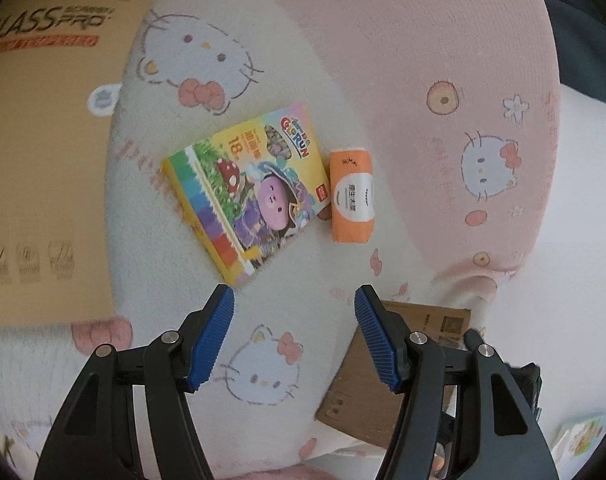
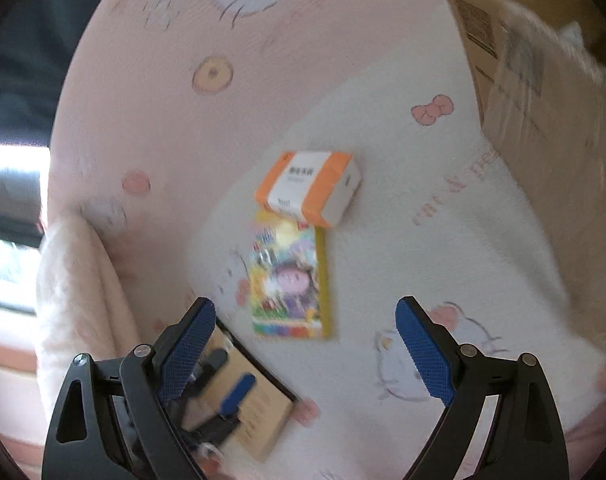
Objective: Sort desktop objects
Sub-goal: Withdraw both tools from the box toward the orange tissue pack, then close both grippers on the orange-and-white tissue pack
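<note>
We hold both tools, left [image 1: 294,304] and right [image 2: 305,320], spread and empty, lining up on the crayon box [image 1: 245,190] at centre frame, beside the tissue pack [image 1: 351,196].

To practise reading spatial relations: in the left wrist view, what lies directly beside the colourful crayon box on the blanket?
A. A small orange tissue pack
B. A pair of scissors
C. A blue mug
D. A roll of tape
A: the small orange tissue pack lies right against the edge of the colourful crayon box, both flat on the blanket.
</note>
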Action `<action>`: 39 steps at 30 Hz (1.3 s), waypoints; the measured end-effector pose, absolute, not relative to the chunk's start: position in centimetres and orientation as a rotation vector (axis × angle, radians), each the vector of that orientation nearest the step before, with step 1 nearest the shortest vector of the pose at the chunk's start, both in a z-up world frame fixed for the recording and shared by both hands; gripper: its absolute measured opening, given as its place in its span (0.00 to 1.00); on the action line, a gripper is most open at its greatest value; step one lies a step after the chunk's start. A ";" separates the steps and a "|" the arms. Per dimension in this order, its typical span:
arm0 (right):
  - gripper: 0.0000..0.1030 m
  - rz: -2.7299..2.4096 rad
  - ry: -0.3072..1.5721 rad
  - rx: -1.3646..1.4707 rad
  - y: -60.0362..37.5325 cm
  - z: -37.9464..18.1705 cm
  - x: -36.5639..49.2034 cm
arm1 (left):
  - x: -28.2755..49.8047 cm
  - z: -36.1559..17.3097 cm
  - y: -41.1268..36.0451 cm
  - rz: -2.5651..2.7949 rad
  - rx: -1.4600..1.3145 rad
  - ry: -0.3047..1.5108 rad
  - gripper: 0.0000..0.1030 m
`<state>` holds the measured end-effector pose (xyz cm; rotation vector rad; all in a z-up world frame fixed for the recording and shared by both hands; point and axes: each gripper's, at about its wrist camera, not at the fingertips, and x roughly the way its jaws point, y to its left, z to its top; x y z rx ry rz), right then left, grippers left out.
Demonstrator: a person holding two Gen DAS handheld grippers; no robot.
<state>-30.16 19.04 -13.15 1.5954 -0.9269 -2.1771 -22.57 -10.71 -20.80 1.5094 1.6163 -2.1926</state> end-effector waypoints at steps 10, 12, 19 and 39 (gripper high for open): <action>0.89 -2.094 -1.367 1.341 19.5 -18.4 -31.8 | -28.4 -23.6 -9.3 -2.232 1.504 1.757 0.65; 0.89 -2.083 -1.384 1.336 19.5 -19.5 -32.6 | -29.6 -24.0 -9.4 -2.252 1.485 1.773 0.65; 0.89 -2.102 -1.415 1.337 19.2 -22.9 -35.5 | -34.4 -27.1 -10.7 -2.207 1.466 1.861 0.65; 0.69 -1.905 -1.825 1.293 17.7 -30.7 -40.5 | -42.1 -29.9 -10.0 -2.216 1.528 1.853 0.65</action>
